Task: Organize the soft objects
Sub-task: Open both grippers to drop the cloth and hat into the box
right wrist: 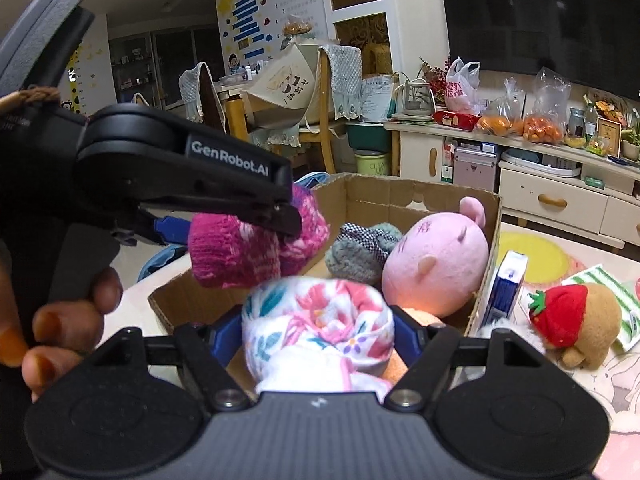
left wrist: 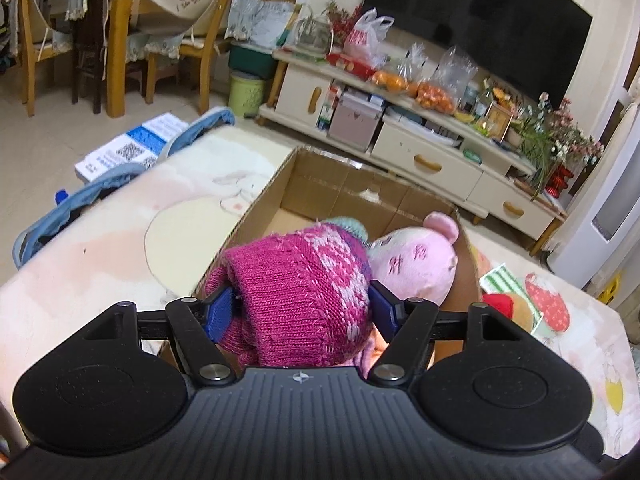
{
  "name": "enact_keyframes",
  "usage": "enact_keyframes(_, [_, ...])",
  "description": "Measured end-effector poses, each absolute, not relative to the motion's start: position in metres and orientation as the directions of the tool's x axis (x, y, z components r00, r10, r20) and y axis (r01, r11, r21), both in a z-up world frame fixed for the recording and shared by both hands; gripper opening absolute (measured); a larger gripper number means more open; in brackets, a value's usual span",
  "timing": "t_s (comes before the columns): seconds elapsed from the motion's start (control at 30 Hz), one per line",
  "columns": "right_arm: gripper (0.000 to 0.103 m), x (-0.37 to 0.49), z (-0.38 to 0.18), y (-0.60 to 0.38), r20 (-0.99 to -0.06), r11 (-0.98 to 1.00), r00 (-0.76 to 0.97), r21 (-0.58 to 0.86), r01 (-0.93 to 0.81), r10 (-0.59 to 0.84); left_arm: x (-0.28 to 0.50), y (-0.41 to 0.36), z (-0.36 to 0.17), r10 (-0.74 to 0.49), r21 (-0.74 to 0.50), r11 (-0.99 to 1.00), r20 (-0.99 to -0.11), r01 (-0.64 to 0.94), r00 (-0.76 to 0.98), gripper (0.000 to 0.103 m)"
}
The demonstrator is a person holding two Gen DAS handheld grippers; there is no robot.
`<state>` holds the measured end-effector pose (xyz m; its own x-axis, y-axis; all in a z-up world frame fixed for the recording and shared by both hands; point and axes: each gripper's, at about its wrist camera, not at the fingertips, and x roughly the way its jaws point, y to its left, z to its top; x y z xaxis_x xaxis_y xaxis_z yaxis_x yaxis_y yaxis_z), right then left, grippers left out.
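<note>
My left gripper (left wrist: 302,306) is shut on a magenta knit hat (left wrist: 300,284) and holds it over the near left corner of an open cardboard box (left wrist: 316,184). The hat also shows in the right wrist view (right wrist: 248,244), with the left gripper (right wrist: 240,216) around it. My right gripper (right wrist: 320,332) is shut on a rolled floral cloth (right wrist: 320,320) above the box's near edge (right wrist: 180,300). Inside the box lie a pink plush pig (left wrist: 416,264) (right wrist: 436,264) and a grey knit item (right wrist: 360,252).
A strawberry-and-bear plush (right wrist: 572,320) and a blue-white pack (right wrist: 504,288) lie right of the box on the patterned table cover (left wrist: 120,248). Behind stand a TV cabinet (left wrist: 432,152) with bags of oranges, and dining chairs (left wrist: 192,48).
</note>
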<state>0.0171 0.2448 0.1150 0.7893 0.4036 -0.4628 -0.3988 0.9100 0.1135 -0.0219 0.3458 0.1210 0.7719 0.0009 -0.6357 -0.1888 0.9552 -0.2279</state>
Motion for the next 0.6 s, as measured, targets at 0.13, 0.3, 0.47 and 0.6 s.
enact_keyframes(0.13, [0.088,0.011,0.115,0.244,-0.439,0.917,0.81,0.094,-0.388,0.388,-0.024,0.347,0.126,0.032,-0.212,0.954,-0.627,-0.21,0.778,0.097])
enact_keyframes(0.3, [0.089,0.002,0.121,0.233,-0.405,0.924,0.833,0.096,-0.371,0.376,-0.028,0.344,0.13,0.051,-0.202,0.956,-0.603,-0.214,0.796,0.1])
enact_keyframes(0.47, [0.095,-0.009,0.126,0.221,-0.374,0.935,0.858,0.098,-0.341,0.352,-0.029,0.341,0.129,0.045,-0.201,0.958,-0.597,-0.203,0.801,0.1])
enact_keyframes(0.6, [0.096,-0.014,0.13,0.211,-0.357,0.946,0.876,0.089,-0.312,0.323,-0.025,0.337,0.127,0.031,-0.198,0.963,-0.597,-0.184,0.802,0.102])
